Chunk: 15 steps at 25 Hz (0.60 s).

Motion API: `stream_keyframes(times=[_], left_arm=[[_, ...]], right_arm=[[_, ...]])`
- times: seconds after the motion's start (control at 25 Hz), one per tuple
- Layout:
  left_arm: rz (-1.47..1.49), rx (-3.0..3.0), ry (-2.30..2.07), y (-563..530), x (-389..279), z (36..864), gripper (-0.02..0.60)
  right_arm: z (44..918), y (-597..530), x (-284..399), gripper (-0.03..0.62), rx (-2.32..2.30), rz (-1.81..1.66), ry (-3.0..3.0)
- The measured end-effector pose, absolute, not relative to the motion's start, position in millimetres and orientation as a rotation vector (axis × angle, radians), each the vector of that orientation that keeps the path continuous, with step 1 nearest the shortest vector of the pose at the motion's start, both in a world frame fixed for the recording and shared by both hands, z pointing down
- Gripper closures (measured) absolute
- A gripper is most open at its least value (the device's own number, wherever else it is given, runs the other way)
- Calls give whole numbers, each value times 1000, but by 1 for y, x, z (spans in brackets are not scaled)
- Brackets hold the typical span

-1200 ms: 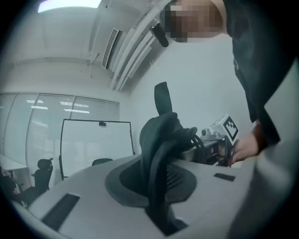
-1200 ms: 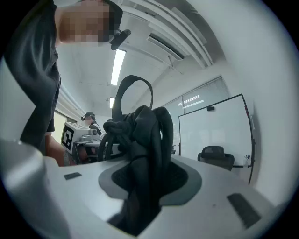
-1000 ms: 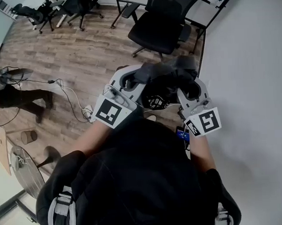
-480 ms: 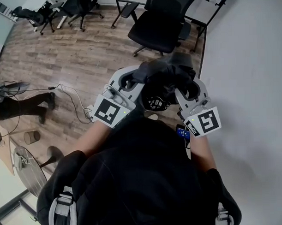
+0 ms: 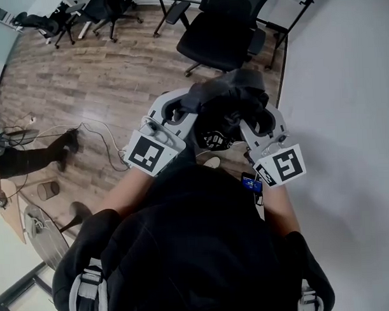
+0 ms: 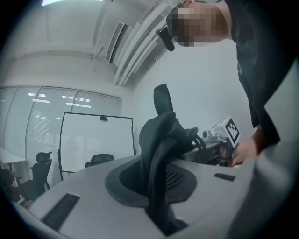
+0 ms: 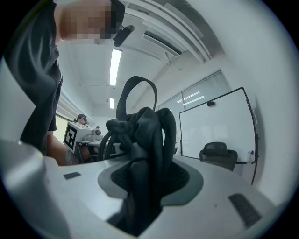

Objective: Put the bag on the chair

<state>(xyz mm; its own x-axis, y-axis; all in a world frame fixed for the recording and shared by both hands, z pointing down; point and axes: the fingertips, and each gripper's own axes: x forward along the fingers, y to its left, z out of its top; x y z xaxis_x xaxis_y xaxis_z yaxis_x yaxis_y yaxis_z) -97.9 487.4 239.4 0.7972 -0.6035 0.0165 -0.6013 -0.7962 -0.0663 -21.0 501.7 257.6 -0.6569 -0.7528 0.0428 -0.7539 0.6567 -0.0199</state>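
Left gripper (image 6: 159,200) and right gripper (image 7: 140,200) point level, side by side. Head view: bag (image 5: 227,101) covers fingertips; gripper views show both pairs pinching its fabric.

Bag (image 5: 228,109): held up over the floor (image 5: 83,79), between the two grippers.
Left gripper (image 5: 191,106): placed at the bag's left, jaws clamped on a fold of it.
Right gripper (image 5: 255,112): placed at the bag's right, jaws clamped on its straps.
Chair (image 5: 219,36): set beyond the bag, well apart from it, beside the wall (image 5: 346,114) at the right.
Cable (image 5: 101,132): laid on the floor, left of the grippers.
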Motion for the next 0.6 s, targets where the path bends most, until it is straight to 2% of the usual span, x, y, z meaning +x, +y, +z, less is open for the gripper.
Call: stream_keyframes(times=[0.6], left_arm=[[-30,-2985,859,334,-127,224,540]], right_arm=[[239,354,-51,445,1368,79,-2715]])
